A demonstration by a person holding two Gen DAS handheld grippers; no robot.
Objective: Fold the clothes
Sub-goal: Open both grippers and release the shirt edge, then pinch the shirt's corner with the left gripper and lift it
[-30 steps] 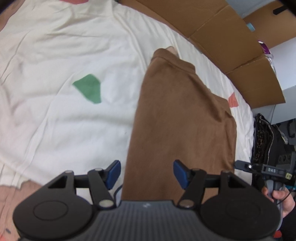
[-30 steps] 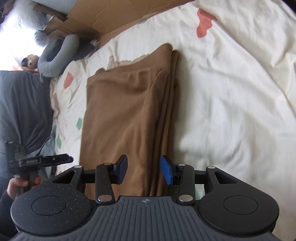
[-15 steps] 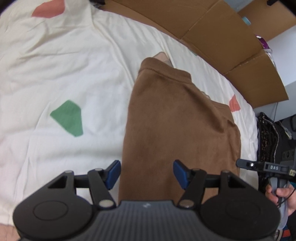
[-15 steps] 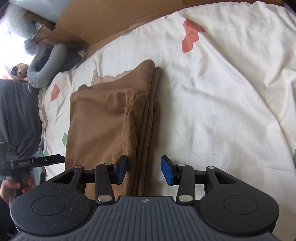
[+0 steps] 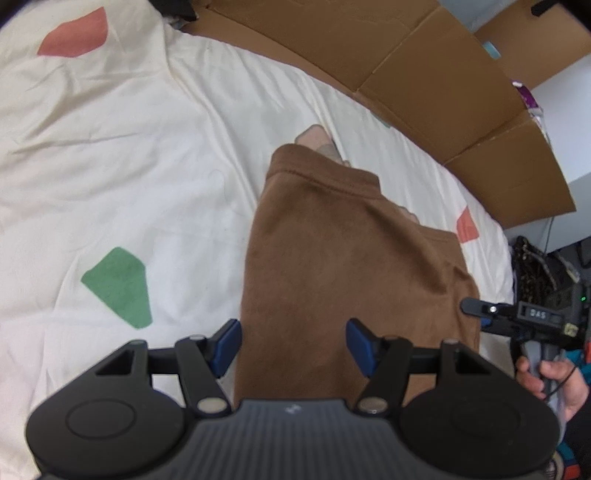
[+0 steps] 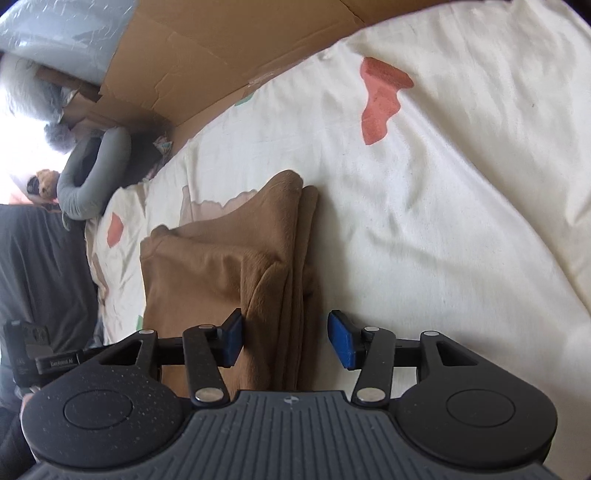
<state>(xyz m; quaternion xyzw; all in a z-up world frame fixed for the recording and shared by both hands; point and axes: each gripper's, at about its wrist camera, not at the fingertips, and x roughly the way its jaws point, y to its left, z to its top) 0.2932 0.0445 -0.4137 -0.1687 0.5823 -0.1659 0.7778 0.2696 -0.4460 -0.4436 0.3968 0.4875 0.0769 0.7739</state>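
The folded brown garment (image 6: pixel 229 266) is lying on the cream bedsheet (image 6: pixel 443 221). Right gripper (image 6: pixel 284 341) is opening astride its stacked three o'clock edge; left gripper (image 5: pixel 293 347) is hanging released. Grabbing only the top layers risks peeling the fold apart.

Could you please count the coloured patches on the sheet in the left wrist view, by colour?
Red patches: 2
Green patches: 1
Total: 3 patches on the sheet, all clear of the brown garment.
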